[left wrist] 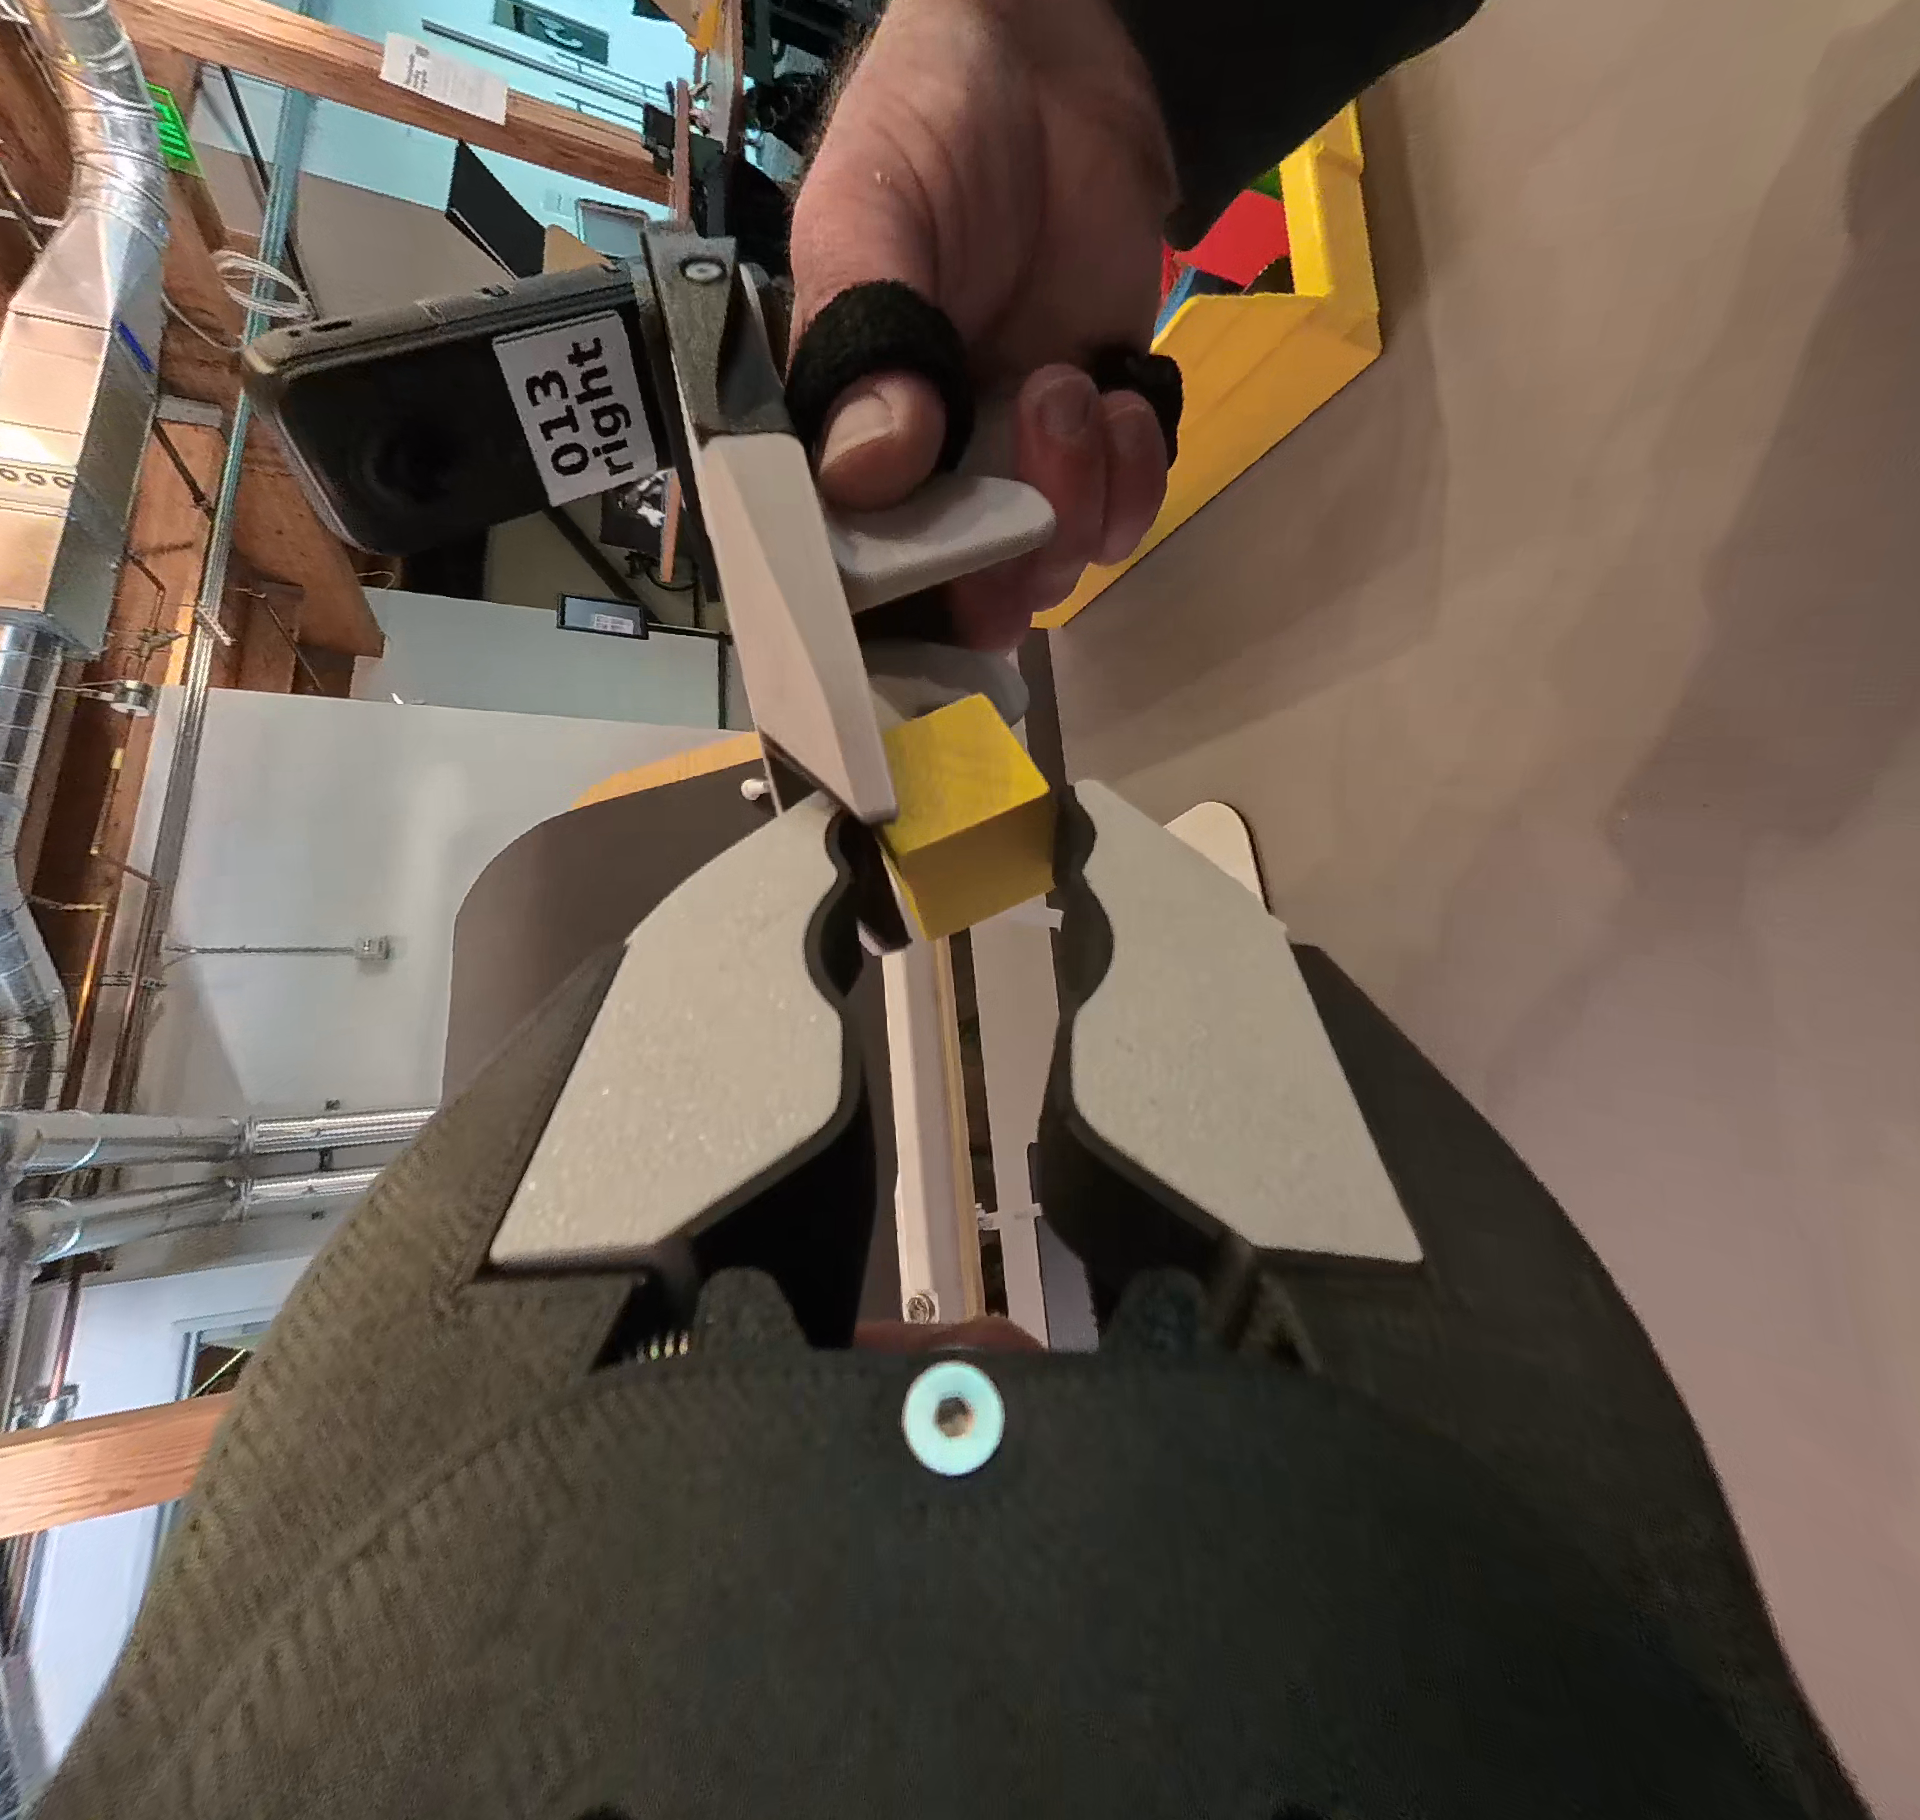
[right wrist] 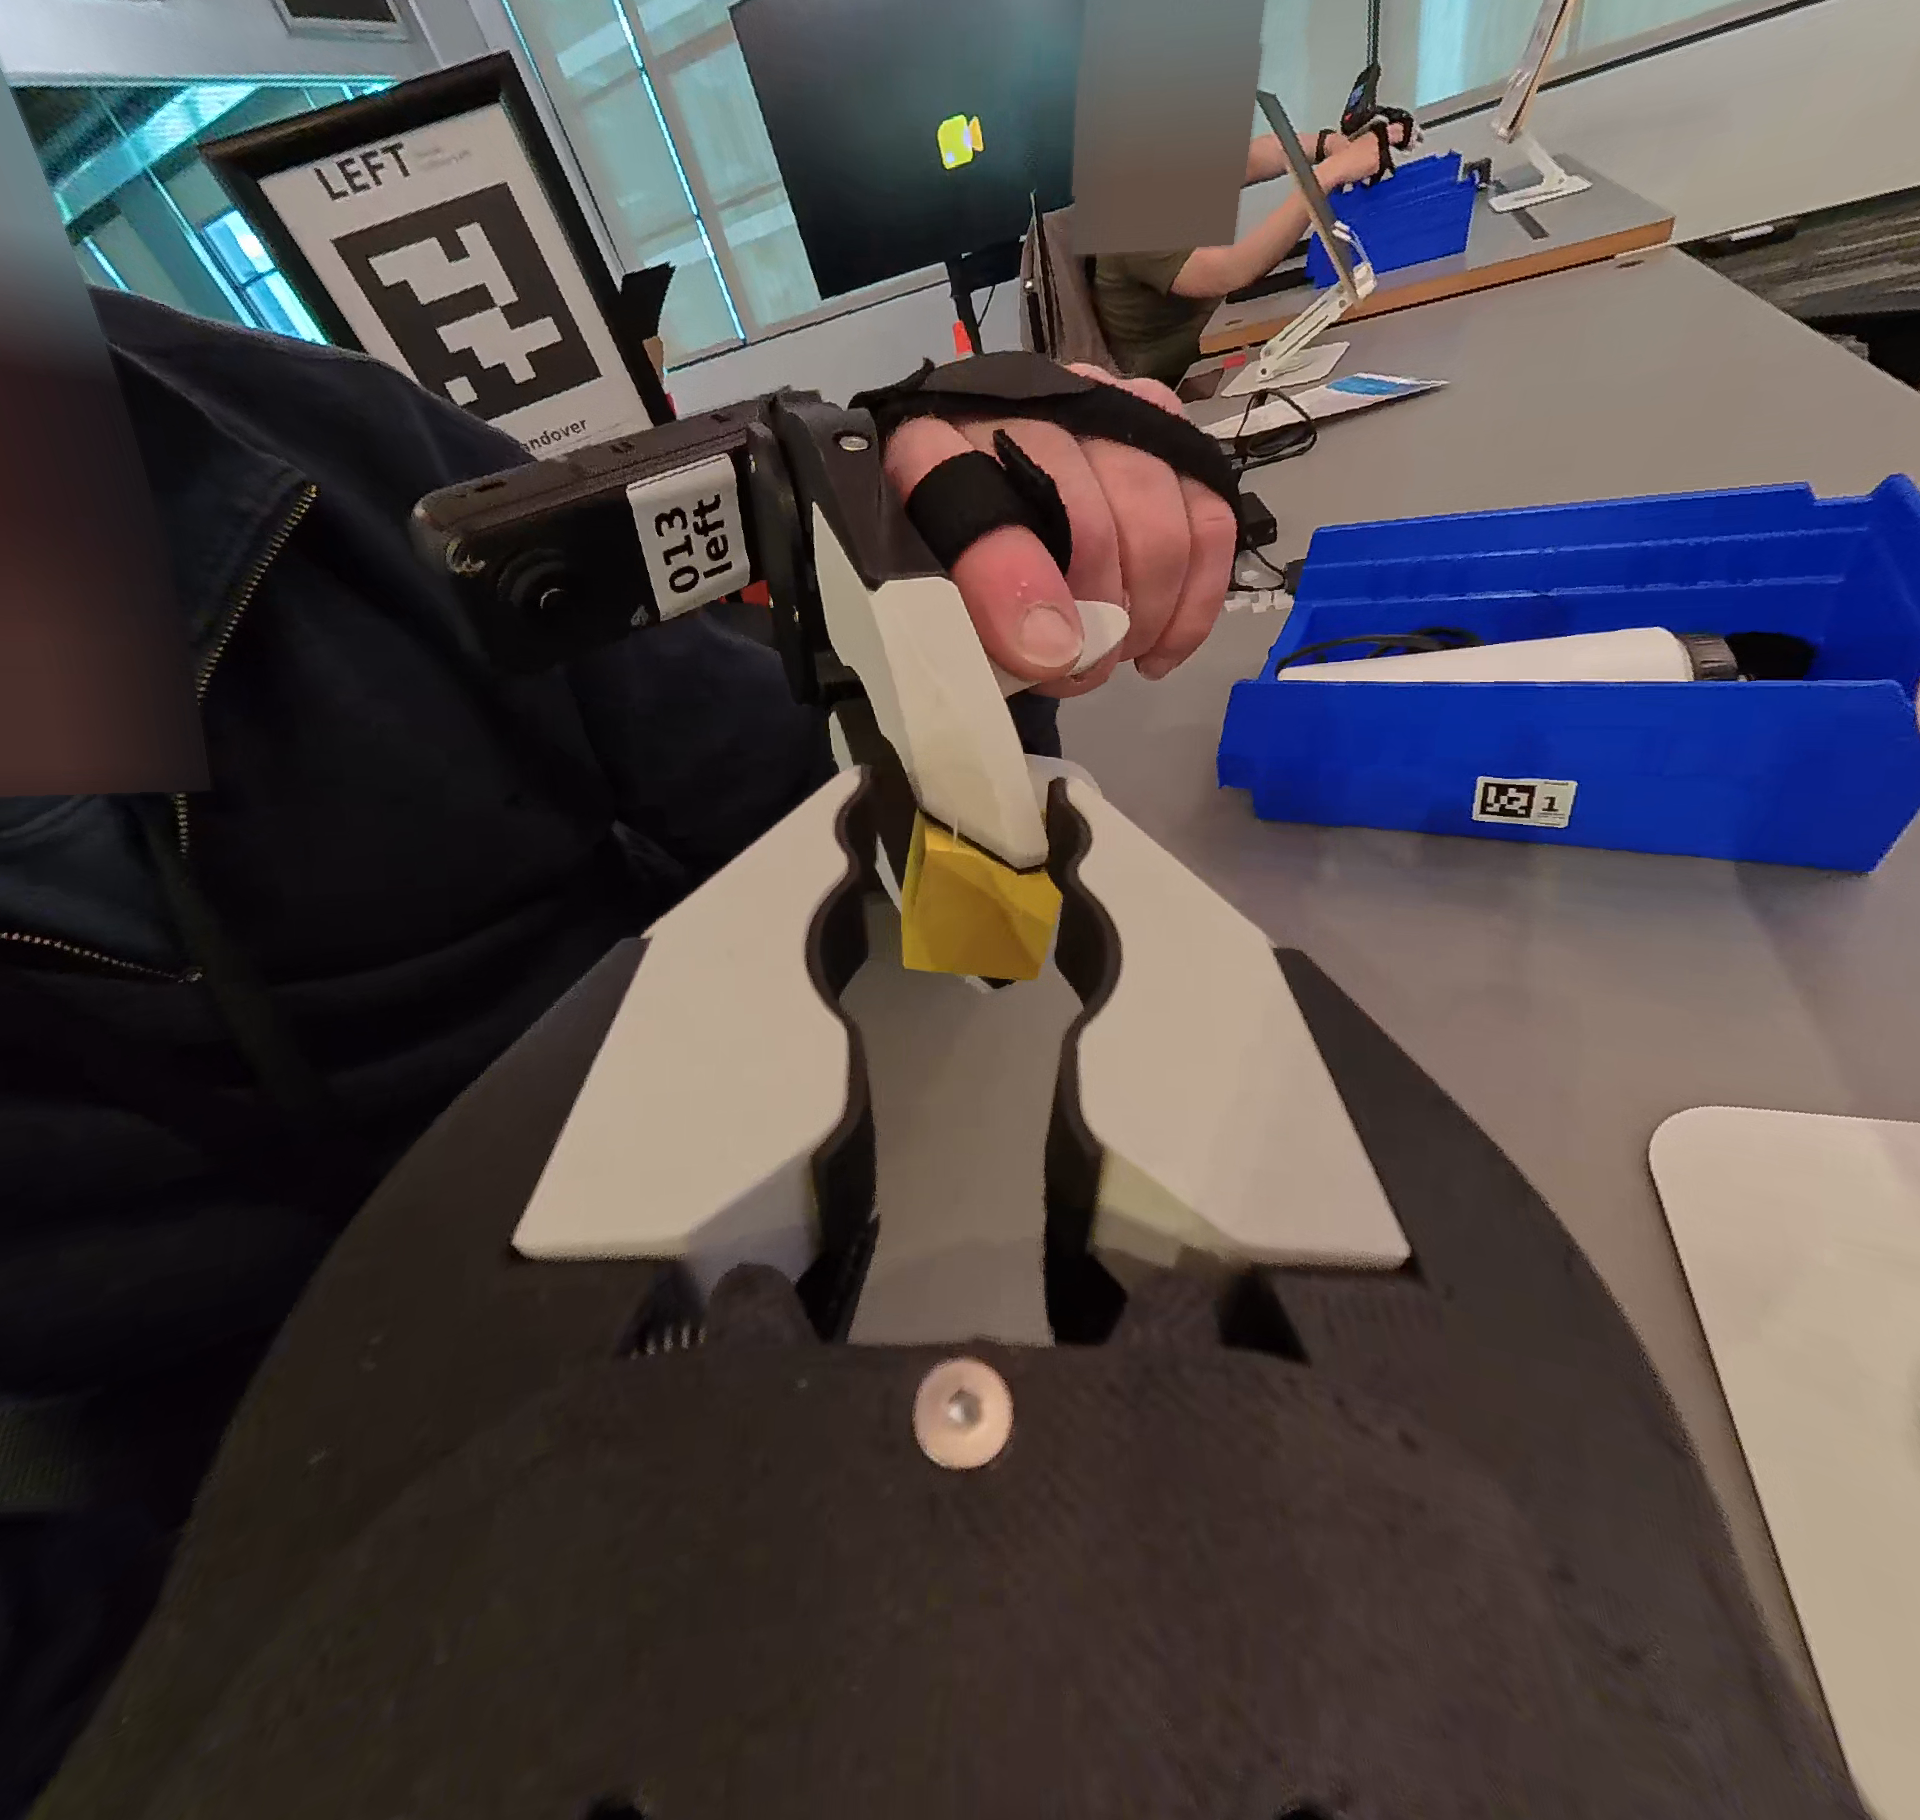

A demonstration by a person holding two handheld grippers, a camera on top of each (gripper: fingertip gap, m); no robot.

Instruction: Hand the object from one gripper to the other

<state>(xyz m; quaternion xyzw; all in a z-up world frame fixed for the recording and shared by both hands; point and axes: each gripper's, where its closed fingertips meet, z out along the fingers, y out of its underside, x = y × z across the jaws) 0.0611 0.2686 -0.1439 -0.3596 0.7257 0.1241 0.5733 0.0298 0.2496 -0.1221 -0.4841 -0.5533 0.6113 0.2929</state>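
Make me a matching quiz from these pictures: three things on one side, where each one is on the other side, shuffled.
Things:
1. yellow block
2. near blue bin
3. white cone

Places:
A. lying inside the bin
B. held up off the grey table
C. resting on the table

Pairs: 1-B, 2-C, 3-A

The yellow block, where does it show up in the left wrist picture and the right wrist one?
Left wrist view: yellow block just above centre, between claw tips.
Right wrist view: just above centre, between claw tips.
Shared landmark: the grey table.
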